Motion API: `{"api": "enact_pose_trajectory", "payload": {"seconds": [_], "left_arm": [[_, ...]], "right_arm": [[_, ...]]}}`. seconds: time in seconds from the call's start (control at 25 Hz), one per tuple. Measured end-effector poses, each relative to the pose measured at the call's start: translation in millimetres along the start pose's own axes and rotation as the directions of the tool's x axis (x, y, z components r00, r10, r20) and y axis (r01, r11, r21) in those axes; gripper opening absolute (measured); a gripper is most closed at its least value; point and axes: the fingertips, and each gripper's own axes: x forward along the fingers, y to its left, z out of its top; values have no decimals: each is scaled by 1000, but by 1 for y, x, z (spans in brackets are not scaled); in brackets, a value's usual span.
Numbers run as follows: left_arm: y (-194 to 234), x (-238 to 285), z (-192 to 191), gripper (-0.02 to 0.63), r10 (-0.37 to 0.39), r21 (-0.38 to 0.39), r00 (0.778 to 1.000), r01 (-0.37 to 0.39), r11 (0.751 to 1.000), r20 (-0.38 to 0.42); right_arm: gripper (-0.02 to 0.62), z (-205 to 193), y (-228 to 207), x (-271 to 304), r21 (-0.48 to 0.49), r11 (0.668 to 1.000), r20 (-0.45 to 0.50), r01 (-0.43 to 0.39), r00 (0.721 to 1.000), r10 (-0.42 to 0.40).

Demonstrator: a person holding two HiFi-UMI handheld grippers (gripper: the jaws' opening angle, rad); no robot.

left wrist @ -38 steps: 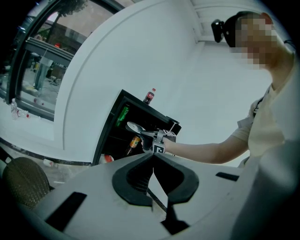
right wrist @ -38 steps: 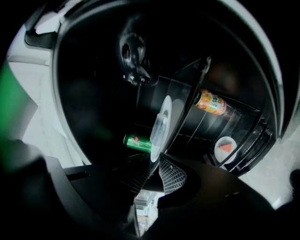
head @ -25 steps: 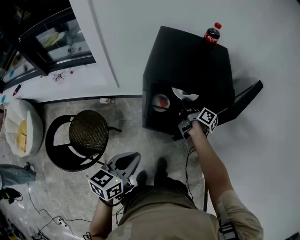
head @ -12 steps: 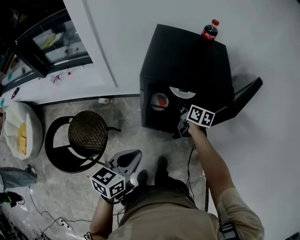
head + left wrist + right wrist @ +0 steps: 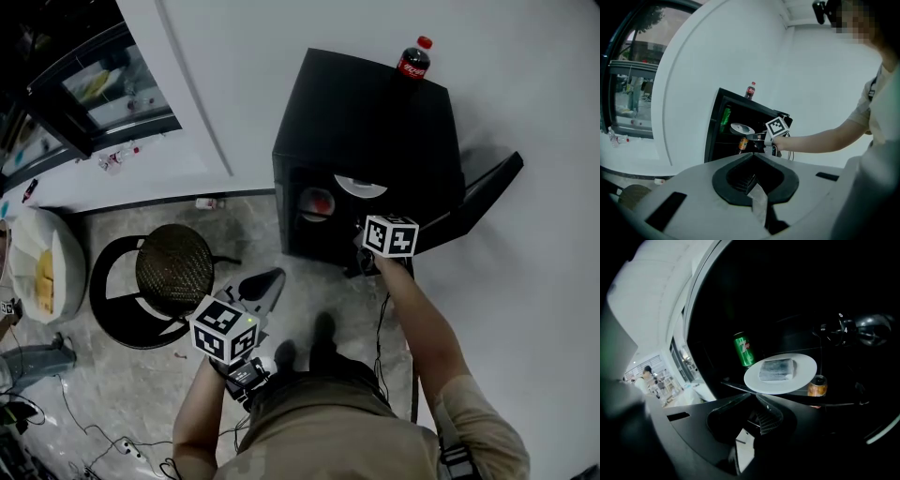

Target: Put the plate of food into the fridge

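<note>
While the right claw (image 5: 756, 398) grips the plate (image 5: 806, 365), a green can (image 5: 743, 349) stands behind.

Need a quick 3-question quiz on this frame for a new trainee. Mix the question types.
1. True or false: the door of the fridge is shut.
2. What stands on top of the fridge? A) a mug B) a red-capped bottle C) a bowl
3. Fill in: the plate is held at its rim by the ___ gripper.

Key
1. False: the door stands open.
2. B
3. Right: the right gripper is shut on the plate's near rim, inside the fridge opening.
</note>
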Motion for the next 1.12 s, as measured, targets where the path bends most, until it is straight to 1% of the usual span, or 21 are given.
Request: {"api": "enact_pose_trajectory", "payload": {"seconds": [0.08, 0.2, 0.28, 0.44, 0.6, 0.72, 0.8, 0.92, 1.12], "left_arm": [[4, 1, 2, 11, 2, -3, 1000, -2, 1000, -1], [4, 1, 5, 11, 2, -5, 1000, -2, 1000, 3], [2, 1, 5, 11, -3, -10, 1000, 3, 1000, 6], [0, 0, 9, 11, -3, -16, 1000, 4, 1000, 15], [3, 0, 17, 11, 11, -4, 1000, -10, 1000, 29], [5, -5, 19, 11, 24, -9, 999, -24, 1000, 37], [6, -12, 19, 11, 25, -9, 999, -25, 1000, 48], [4, -23, 18, 11, 16, -1, 998, -16, 1000, 60], [2, -38, 13, 11, 6, 13, 998, -7, 1000, 67]], "right_arm": [[38, 1, 5, -2, 11, 999, 1, -31, 1000, 31], [38, 5, 14, -5, 59, 994, 9, -87, 996, 86], [38, 8, 15, -4, 80, 992, 11, -95, 995, 95], [37, 13, 10, -1, 24, 997, -8, -73, 997, 73], [37, 20, 6, 2, -33, 998, 5, -62, 998, 62], [38, 19, 8, 2, -68, 995, 6, -66, 998, 66], [38, 19, 20, -5, -76, 993, 12, -94, 995, 95], [37, 18, 48, -21, -82, 984, 22, -156, 987, 159], [38, 6, 96, -55, -60, 964, 31, -260, 964, 262]]}}
